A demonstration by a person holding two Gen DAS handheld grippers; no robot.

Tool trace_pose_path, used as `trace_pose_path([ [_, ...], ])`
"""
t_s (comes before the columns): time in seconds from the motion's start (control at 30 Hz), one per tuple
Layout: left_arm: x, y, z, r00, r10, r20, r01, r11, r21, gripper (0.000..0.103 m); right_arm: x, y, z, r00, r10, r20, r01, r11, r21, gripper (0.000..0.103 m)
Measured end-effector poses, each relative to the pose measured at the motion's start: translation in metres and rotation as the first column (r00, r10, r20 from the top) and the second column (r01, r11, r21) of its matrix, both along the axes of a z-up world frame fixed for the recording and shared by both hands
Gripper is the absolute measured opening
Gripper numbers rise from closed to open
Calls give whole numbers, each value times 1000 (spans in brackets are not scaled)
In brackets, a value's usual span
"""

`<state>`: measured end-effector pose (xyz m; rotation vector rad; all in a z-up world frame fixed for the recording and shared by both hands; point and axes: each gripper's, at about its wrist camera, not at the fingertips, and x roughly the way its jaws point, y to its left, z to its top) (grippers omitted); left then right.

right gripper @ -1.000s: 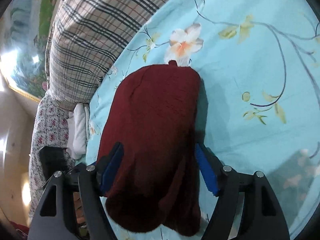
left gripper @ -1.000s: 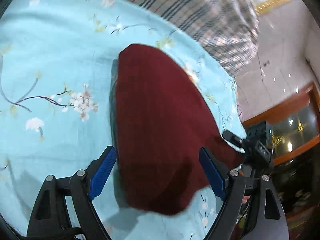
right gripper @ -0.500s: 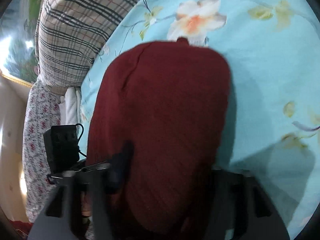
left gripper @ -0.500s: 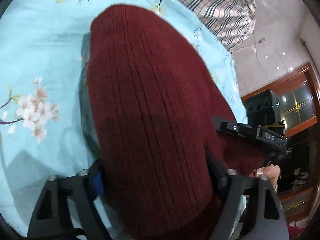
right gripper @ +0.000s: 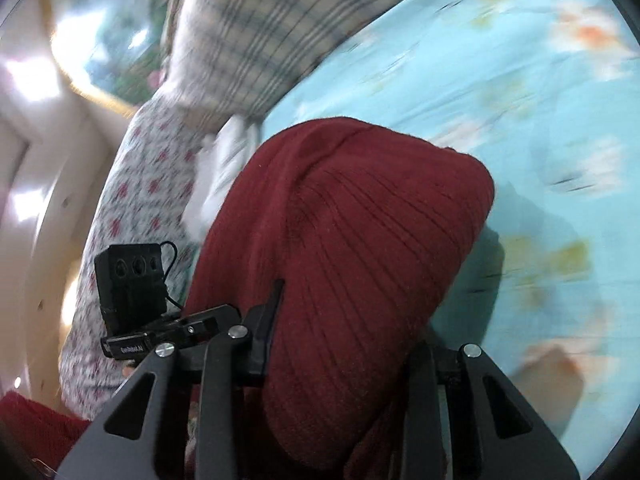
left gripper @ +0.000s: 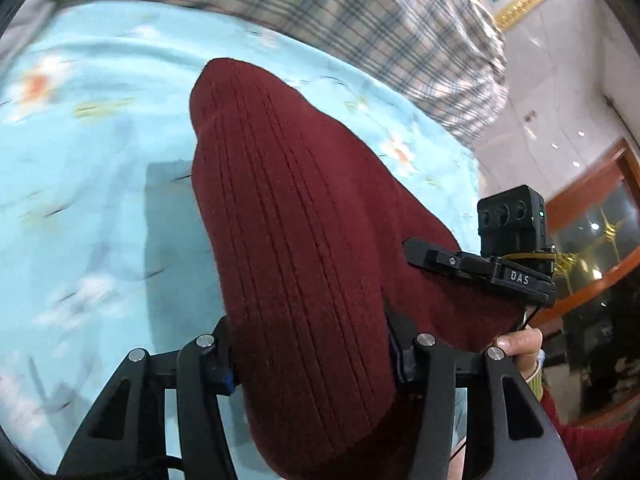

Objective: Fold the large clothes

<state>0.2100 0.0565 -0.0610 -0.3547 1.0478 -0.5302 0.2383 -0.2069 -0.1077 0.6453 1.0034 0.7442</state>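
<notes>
A folded dark red ribbed knit garment (left gripper: pixel 304 240) fills the middle of both views and hangs just above the light blue floral bedsheet (left gripper: pixel 88 184), casting a shadow on it. My left gripper (left gripper: pixel 308 360) has its jaws closing on the near end of the garment, with the knit bulging over both fingers. My right gripper (right gripper: pixel 344 352) is closing on the same bundle (right gripper: pixel 360 260) from the other side. Each gripper shows in the other's view: the right one (left gripper: pixel 480 268) and the left one (right gripper: pixel 192 328). The pads are hidden by the cloth.
A plaid quilt (left gripper: pixel 360 12) lies along the far side of the bed. Floral fabric (right gripper: pixel 132 208) and a white cloth (right gripper: pixel 224 168) sit at the bed's edge. A wooden cabinet (left gripper: pixel 592 216) stands beyond. A person's hand (left gripper: pixel 520 344) holds the right gripper.
Both grippers slid onto the garment from its two sides and narrowed around it. The garment rose off the sheet, and both views swung sideways with blur.
</notes>
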Motion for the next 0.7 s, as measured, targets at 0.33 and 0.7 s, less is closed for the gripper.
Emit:
trace_pose_path([
  [0.33, -28, 44, -42, 991, 126, -37, -124, 992, 36, 71, -5, 56, -53, 992, 38, -117, -41, 999, -22, 48],
  [0.7, -54, 55, 1, 981, 171, 96, -182, 977, 115, 69, -16, 24, -22, 991, -107, -80, 96, 988, -121, 56],
])
